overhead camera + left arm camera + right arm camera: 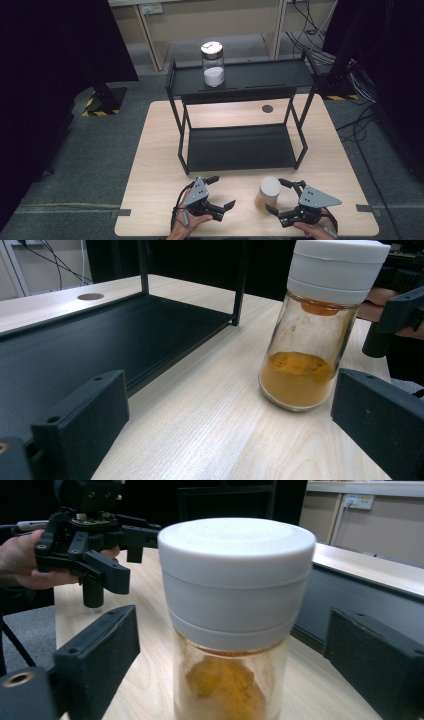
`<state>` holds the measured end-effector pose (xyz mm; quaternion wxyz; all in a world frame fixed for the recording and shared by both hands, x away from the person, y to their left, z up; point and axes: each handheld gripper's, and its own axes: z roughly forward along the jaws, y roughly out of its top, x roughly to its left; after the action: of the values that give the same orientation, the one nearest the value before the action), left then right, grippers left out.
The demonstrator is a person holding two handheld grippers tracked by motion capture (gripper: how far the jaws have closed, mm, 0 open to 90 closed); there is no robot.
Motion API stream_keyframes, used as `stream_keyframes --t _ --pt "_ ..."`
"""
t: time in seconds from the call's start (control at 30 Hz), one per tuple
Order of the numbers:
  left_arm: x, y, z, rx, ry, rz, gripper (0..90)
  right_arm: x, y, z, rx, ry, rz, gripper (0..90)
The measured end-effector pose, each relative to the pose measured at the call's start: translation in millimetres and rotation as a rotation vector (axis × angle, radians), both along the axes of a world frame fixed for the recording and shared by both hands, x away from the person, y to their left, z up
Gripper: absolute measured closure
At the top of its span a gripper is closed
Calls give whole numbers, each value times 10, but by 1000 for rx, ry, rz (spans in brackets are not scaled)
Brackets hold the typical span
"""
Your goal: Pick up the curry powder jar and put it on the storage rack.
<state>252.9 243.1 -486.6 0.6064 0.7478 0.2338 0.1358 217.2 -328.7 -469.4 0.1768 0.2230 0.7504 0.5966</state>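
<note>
Your right gripper (278, 197) lies level at the table's (155, 150) near edge, jaws spread around the spice jar (267, 194), pads clear of the glass. The jar stands upright just in front of the rack (240, 150). Your left gripper (220, 192), beside the jar, rests low with jaws released, holding nothing.

The glass jar (268, 195) stands upright on the table's near edge. It has a white screw lid and is about a third full of orange-brown powder.
</note>
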Motion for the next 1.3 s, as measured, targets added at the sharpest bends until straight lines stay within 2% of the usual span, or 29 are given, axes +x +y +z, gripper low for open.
stream_keyframes --t 0.13,0.3,0.8,1.1,1.23,1.3 --pt "2 -2 0 0 0 -1 13 6 36 16 -3 -6 5 115" --pt "4 0 -3 -1 2 -1 13 27 108 38 -23 -6 -3 182" --pt "9 -7 -9 2 6 -4 13 60 146 31 -35 -5 -10 337" --pt "12 -1 -8 4 6 -3 13 40 153 16 -25 -9 -15 350" --pt "17 -3 -9 7 8 -8 13 18 166 59 -45 -18 -14 352" --pt "17 -3 -9 7 7 -8 13 20 153 64 -32 -7 -9 353"
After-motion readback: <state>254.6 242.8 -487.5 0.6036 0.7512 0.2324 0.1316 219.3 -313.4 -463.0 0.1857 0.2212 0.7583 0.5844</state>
